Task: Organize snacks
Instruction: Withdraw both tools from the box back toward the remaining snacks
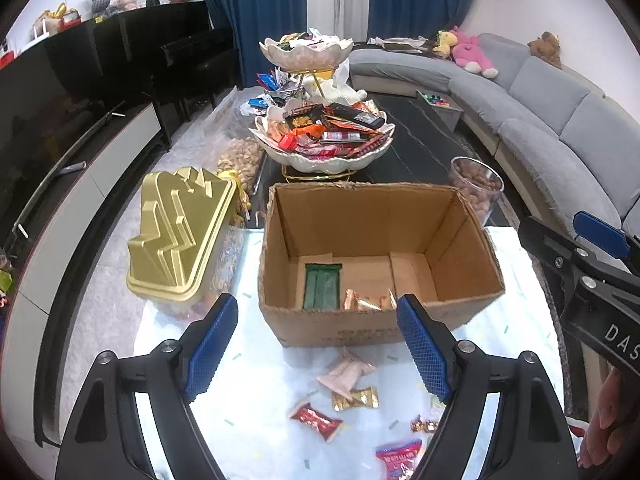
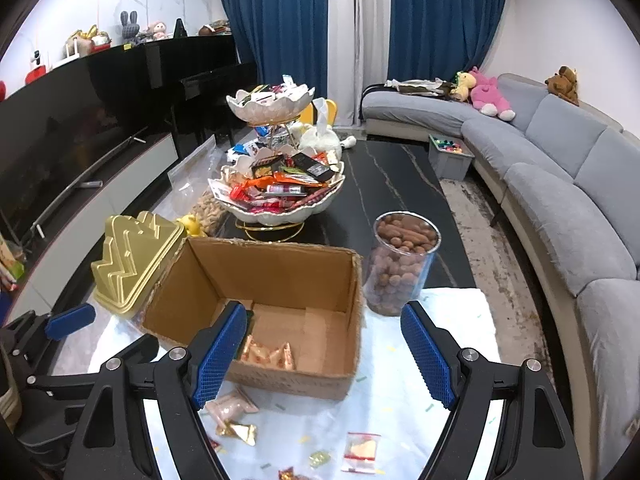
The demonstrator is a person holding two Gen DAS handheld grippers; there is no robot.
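We see the cardboard box (image 1: pixel 380 264) on the table (image 1: pixel 256 432) holding a green packet (image 1: pixel 322 286) and gold-wrapped candies (image 1: pixel 368 300); more snacks (image 1: pixel 346 374) lie before it. Both our left hand-held gripper (image 1: pixel 316 348) and right hand-held gripper (image 2: pixel 324 356) hang spread wide, holding nothing.

Left tongs (image 1: pixel 316 344) gape over cardboard box (image 1: pixel 380 312), seemingly empty-handed

The tabletop (image 1: pixel 404 144) is dark marble, with a pale cloth (image 1: pixel 256 432) over its near end. On it stand a box (image 1: pixel 380 312), gold tin (image 1: pixel 180 236), nut jar (image 2: pixel 400 264) and tiered dish (image 1: pixel 324 160); loose candies (image 1: pixel 346 372) lie on the cloth.
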